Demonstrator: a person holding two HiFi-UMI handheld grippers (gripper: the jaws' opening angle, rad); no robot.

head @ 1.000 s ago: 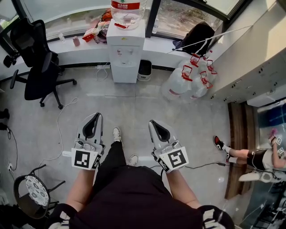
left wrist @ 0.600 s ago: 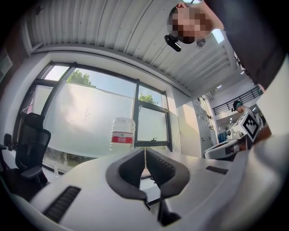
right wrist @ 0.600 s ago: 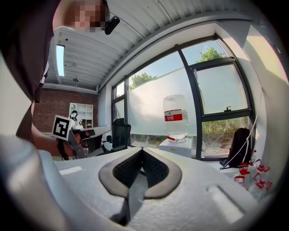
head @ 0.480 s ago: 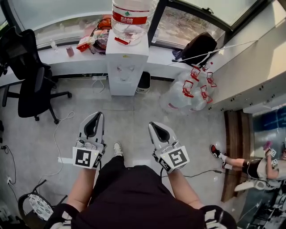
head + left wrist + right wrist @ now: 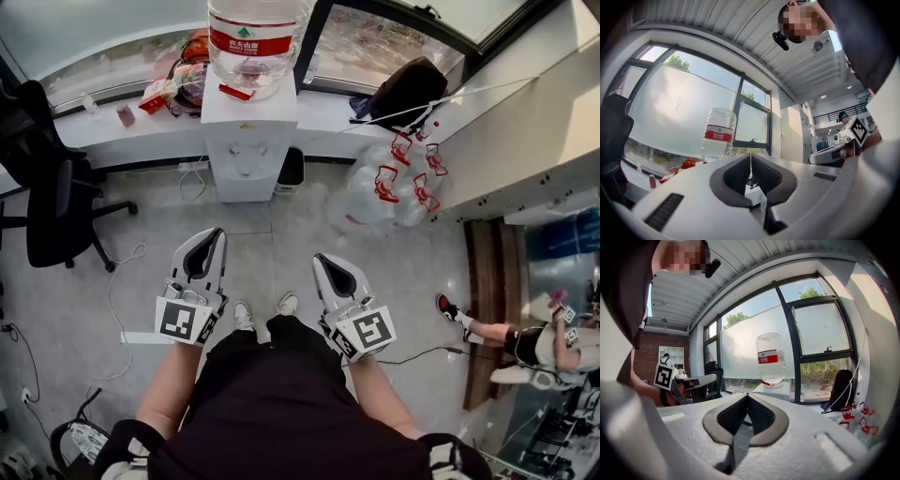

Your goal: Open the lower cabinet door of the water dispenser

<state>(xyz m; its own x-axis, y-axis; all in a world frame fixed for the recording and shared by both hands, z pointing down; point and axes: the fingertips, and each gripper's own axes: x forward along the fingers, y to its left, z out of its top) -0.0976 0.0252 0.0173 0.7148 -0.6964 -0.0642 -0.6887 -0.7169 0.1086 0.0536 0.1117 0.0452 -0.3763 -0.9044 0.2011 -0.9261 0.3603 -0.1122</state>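
Head view: white floor-standing water dispenser (image 5: pixel 246 141) looms nearer than a second ago; its lower cabinet door (image 5: pixel 242 186) appears shut, well ahead of left tool (image 5: pixel 215 234) and right tool (image 5: pixel 321 260) | Left gripper view: jaws pressed together, nothing between | Right gripper view: jaws pressed together, nothing between; dispenser ahead, approach judged unfinished.

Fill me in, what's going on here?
A person holds a gripper in each hand, facing the water dispenser across a stretch of floor. The left gripper and right gripper are both shut, empty and held out in front, well short of the dispenser. Its lower cabinet door looks closed and untouched.
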